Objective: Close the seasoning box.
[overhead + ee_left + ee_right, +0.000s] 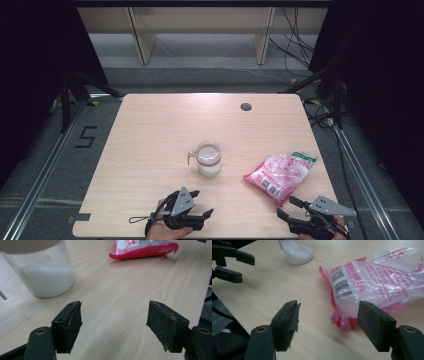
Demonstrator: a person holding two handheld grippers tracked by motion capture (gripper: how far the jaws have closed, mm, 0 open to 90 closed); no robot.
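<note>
A clear glass jar [208, 159] with white powder in its lower part and a side clasp stands upright near the table's middle. To its right lies a pink and white plastic bag [281, 175] of white grains, printed with a barcode. My left gripper [202, 202] is open near the front edge, just in front of the jar, with empty jaws. In the left gripper view the jar [45, 277] is ahead on the left and the bag [143, 248] lies farther off. My right gripper [328, 320] is open, its jaws just short of the bag [374, 282].
The wooden table [150, 130] has a dark cable hole [245, 106] at the back right. A floor mark "5" [86, 136] lies left of it, and cables [325, 117] run along the floor at the right. The left gripper [239, 262] shows far off in the right gripper view.
</note>
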